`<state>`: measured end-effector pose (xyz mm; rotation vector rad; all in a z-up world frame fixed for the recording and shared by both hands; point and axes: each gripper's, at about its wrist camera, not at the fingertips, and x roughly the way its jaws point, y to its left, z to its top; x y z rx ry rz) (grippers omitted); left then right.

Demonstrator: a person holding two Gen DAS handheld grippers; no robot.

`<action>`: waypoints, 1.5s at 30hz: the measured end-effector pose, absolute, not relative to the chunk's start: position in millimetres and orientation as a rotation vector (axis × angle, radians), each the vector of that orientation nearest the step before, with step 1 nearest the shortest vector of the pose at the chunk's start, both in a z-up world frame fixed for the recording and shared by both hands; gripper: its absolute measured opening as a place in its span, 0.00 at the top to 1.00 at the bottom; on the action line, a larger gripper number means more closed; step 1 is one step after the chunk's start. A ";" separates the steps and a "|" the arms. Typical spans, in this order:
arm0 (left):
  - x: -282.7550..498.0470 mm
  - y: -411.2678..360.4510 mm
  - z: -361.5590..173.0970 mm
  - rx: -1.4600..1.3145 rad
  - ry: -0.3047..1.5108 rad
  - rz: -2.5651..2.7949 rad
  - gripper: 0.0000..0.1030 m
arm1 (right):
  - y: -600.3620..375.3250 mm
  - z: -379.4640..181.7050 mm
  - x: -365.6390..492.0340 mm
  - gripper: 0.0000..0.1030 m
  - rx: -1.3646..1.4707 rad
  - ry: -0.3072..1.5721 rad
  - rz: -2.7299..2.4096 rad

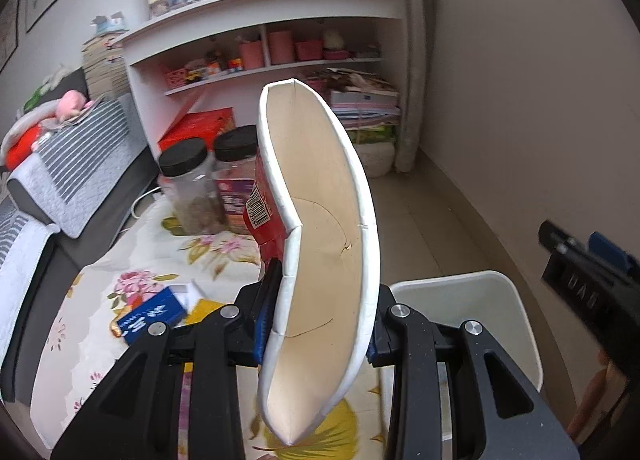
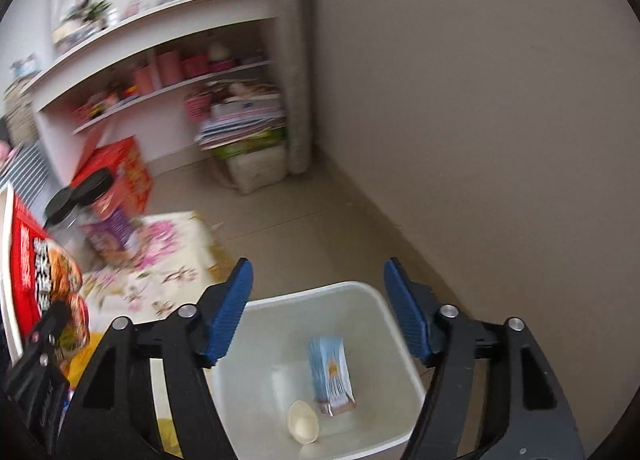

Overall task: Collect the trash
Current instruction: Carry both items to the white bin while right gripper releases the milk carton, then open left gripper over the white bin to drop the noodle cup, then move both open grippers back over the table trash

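On the left, a blue packet [image 1: 150, 318] lies on the table [image 1: 120, 340], which is covered by a floral cloth, with two black-lidded jars [image 1: 192, 187] standing farther back. The left gripper [image 1: 320, 316] has its fingers clamped on a flattened red-and-white paper cup [image 1: 320, 260], squeezed so its mouth forms a narrow slot; the cup is held above the table edge, just left of the white bin [image 1: 500, 300]. In the right wrist view the same cup [image 2: 36, 272] shows at the far left edge. The right gripper [image 2: 318, 308] hovers over the bin [image 2: 376, 300] with its fingers spread wide and nothing between them. Inside the bin lie a light blue wrapper [image 2: 330, 372] and a pale crumpled scrap [image 2: 303, 422].
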<state>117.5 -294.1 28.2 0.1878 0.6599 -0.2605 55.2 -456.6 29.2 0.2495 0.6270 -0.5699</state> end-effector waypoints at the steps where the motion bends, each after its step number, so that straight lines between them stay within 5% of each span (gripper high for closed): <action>1: 116.6 -299.8 26.9 0.192 0.664 -0.269 0.67 | -464.2 30.1 50.6 0.32 0.262 0.619 -0.597; 11: 109.7 -348.8 12.7 0.231 0.703 -0.357 0.63 | -501.6 38.6 22.3 0.15 0.268 0.546 -0.769; 14: 110.4 -360.5 11.5 0.220 0.721 -0.387 0.45 | -508.9 40.9 15.3 0.11 0.267 0.527 -0.813; 18: 110.3 -366.9 11.9 0.215 0.726 -0.389 0.42 | -518.0 42.6 5.3 0.08 0.268 0.499 -0.860; 38: 124.3 -332.4 31.3 0.166 0.665 -0.241 0.17 | -477.6 36.6 29.2 0.07 0.147 0.524 -0.824; 45: 134.5 -303.3 29.2 0.133 0.678 -0.172 0.15 | -446.6 35.5 47.2 0.07 0.104 0.528 -0.768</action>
